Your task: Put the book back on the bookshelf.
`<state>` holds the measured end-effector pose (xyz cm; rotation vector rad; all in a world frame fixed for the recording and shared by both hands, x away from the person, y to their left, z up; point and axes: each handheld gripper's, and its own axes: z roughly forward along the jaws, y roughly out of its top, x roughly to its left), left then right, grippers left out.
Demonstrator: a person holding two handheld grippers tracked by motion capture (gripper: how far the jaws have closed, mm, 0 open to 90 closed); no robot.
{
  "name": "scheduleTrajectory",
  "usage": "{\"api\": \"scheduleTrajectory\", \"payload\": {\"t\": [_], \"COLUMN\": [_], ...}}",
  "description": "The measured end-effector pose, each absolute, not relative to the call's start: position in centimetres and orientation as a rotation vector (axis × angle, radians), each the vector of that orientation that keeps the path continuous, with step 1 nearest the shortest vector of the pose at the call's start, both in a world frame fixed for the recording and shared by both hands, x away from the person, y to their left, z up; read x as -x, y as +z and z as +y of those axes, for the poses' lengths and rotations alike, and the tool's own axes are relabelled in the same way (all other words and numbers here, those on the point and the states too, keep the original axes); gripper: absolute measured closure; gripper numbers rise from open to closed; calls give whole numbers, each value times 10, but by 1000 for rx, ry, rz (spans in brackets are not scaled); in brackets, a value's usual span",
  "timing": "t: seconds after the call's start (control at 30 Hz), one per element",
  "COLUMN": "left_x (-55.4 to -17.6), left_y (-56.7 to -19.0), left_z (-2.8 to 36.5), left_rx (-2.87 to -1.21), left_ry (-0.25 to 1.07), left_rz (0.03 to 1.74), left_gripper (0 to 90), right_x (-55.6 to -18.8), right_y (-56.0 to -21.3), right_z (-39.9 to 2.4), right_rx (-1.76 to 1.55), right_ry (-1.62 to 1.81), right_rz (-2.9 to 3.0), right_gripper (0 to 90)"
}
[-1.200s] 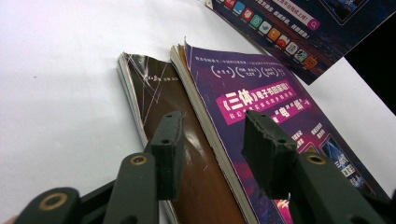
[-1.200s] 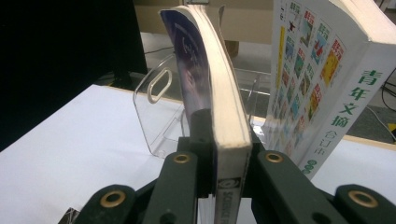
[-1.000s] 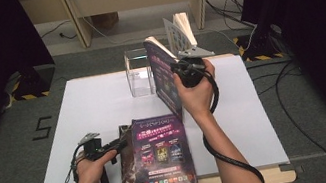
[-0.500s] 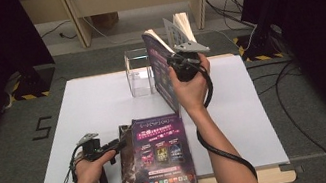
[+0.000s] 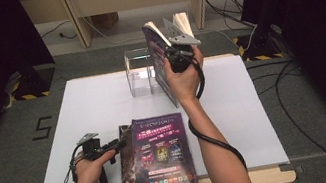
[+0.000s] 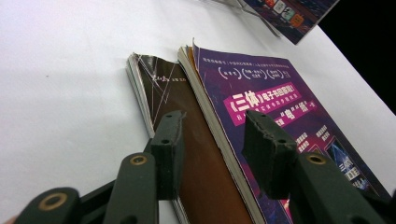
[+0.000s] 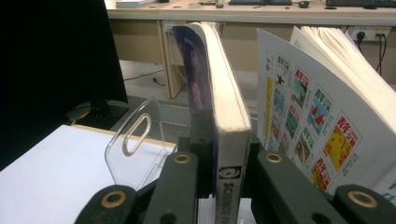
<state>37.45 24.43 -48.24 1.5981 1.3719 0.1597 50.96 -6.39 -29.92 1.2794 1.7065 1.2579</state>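
My right gripper (image 5: 176, 57) pinches a book (image 7: 223, 116) upright, just right of the clear stand (image 5: 140, 72); my left gripper (image 6: 210, 149) is spread.

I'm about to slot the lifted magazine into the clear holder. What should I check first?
1. Right claw shut on the lifted magazine: ok.
2. Magazine upright: ok.
3. Loose pages fanning away from the grip: not ok.
4. Clear holder standing on the table: ok.
5. Free slot in the holder: cannot tell.
6. Left claw open, over the stack: ok.
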Motion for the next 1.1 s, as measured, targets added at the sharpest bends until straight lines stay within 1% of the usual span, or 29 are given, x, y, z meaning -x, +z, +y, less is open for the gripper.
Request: {"api": "scheduleTrajectory", "payload": {"t": [0.17,0.53,0.93,1.1], "left_x": [-375,-373,-374,-374], "left_y": [-482,-483,-481,-480], "left_z": [244,243,241,242], "left_rx": [-1596,-1603,-1605,-1605], "left_ry": [164,160,160,160], "left_rz": [1373,1370,1366,1363], "left_gripper": [575,574,573,573], "right_x": [-511,-495,-493,-499], "right_y": [-307,-314,-307,-303], "right_z": [-62,-66,-79,-78], "right_rx": [-1285,-1299,-1365,-1381], "right_ry": [1227,1194,1198,1177], "right_rz": [1713,1713,1764,1789], "right_gripper": [829,820,757,756]}}
